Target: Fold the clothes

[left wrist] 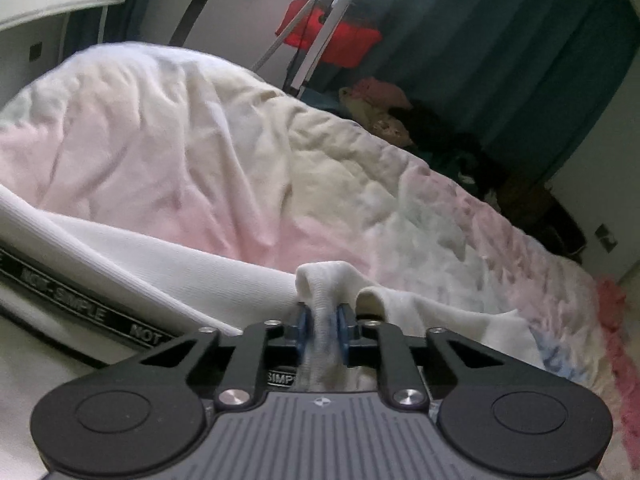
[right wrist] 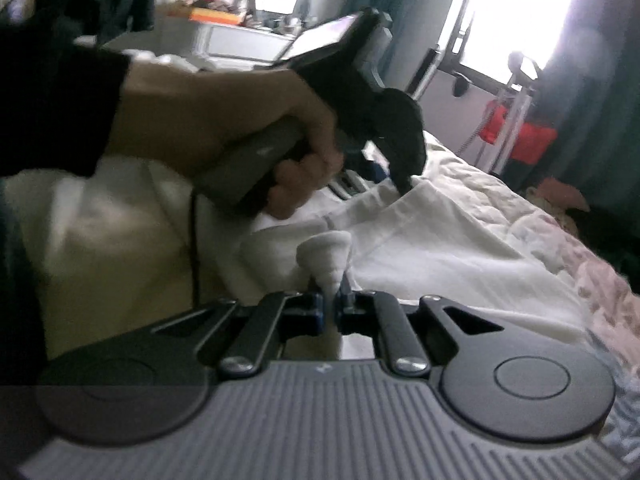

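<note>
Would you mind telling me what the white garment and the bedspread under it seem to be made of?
White garment: likely a soft matte cotton knit, given its fine ribbing and the limp bunch between the left gripper pads. Bedspread: probably quilted cotton, puckered and matte.

The left black two-finger gripper with blue pads (left wrist: 322,330) has its jaws drawn in tight, a bunched fold of white ribbed cloth (left wrist: 326,292) pinched between them. The right black two-finger gripper with blue pads (right wrist: 330,304) is closed the same way on a small peak of white cloth (right wrist: 328,256). From the right wrist view, the person's left hand (right wrist: 224,128) grips the grey handle of the other tool, fingers curled under it, wrist level, with a dark sleeve cuff (right wrist: 60,108) at the forearm.
</note>
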{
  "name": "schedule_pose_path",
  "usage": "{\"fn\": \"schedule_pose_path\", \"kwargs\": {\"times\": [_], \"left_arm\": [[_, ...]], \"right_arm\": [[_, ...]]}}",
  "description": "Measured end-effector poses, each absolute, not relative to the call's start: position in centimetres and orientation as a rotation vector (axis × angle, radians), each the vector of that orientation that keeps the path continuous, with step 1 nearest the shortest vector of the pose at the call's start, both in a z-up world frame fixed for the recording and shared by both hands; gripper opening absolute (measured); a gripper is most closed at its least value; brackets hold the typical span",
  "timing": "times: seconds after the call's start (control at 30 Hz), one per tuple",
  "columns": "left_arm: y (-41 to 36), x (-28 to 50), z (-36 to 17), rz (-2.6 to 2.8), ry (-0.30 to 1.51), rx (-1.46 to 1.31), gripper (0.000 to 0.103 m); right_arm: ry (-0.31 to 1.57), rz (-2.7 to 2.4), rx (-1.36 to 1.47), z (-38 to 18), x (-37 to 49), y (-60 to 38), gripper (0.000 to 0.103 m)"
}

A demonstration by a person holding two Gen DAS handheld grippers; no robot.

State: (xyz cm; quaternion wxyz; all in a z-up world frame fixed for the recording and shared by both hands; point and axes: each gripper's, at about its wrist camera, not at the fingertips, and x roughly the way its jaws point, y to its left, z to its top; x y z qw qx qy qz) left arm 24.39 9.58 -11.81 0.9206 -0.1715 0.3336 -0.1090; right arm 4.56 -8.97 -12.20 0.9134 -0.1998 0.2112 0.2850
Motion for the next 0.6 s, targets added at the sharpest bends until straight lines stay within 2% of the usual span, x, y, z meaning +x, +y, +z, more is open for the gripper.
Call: {"fn": "schedule_pose_path", "kwargs": {"times": [0.07, 0.13, 0.2, 0.27, 0.33, 0.43, 0.5, 0.6], "left_arm": [[9.5, 23.4, -11.1, -0.201, 0.664, -0.323, 0.031], [9.5, 22.3, -10.5, -0.178, 0.642, -0.294, 0.059], [9.5, 21.3, -9.8, -0.155, 0.621, -0.265, 0.062], [9.2, 19.5, -8.9, -0.141, 0.592, -0.232, 0.067], [8.8, 17.1, -7.8, -0.134, 0.558, -0.197, 0.083], [8.2, 13.5, -6.2, -0.122, 0.508, -0.143, 0.093], [7.8, 11.0, -5.1, -0.115, 0.474, -0.108, 0.100], [7.2, 7.5, -3.6, -0.105, 0.425, -0.057, 0.101]], "right_arm": [[0.466, 0.579, -0.338, -11.7, 5.2, -9.5, 0.015], [0.500, 0.572, -0.249, -11.0, 5.7, -10.4, 0.028], [0.510, 0.559, -0.172, -10.2, 5.7, -11.4, 0.062], [0.491, 0.528, -0.102, -9.4, 5.2, -12.4, 0.076], [0.482, 0.491, -0.033, -8.5, 5.0, -13.5, 0.077], [0.462, 0.430, 0.048, -7.4, 4.5, -15.3, 0.077], [0.446, 0.382, 0.075, -6.9, 4.1, -16.3, 0.077], [0.438, 0.312, 0.104, -6.4, 3.5, -17.6, 0.077]]}}
